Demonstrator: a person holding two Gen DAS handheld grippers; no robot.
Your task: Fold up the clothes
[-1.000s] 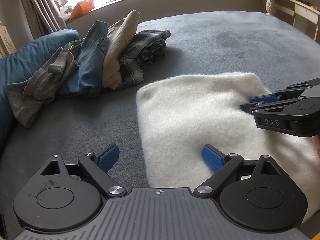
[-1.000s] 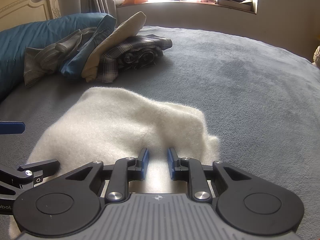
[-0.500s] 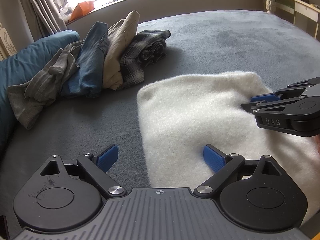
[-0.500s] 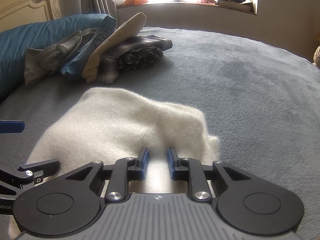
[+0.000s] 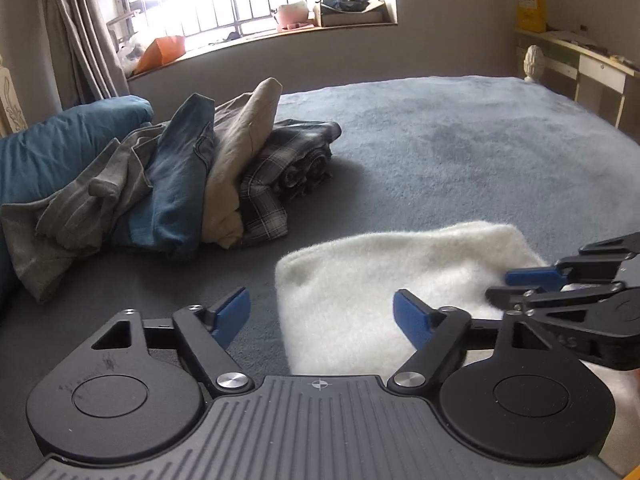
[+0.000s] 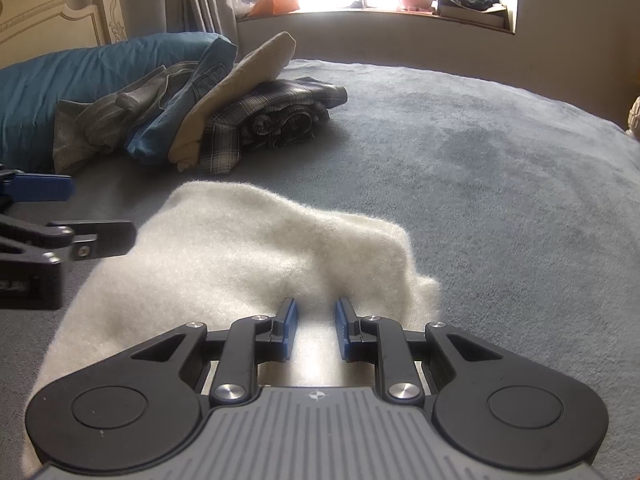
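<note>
A folded white fluffy garment (image 5: 380,272) (image 6: 248,248) lies on the grey bed cover (image 5: 460,152). My left gripper (image 5: 320,304) hovers open and wide over the garment's left edge, with nothing between its fingers; the right wrist view shows it at the far left (image 6: 80,212). My right gripper (image 6: 316,312) is narrowed on the garment's near right part, with white fabric bunched between its blue pads. In the left wrist view it (image 5: 516,284) comes in from the right edge, lying on the garment.
A pile of folded clothes (image 5: 192,184) (image 6: 224,120) in grey, denim, beige and plaid leans against a blue pillow (image 5: 60,148) at the back left. A desk (image 5: 580,68) stands beyond the bed's right side, and a headboard (image 6: 48,12) is at the left.
My left gripper has lifted and tilted up, so the garment sits lower in its view. It stays open. The right gripper has kept its place and its narrow gap.
</note>
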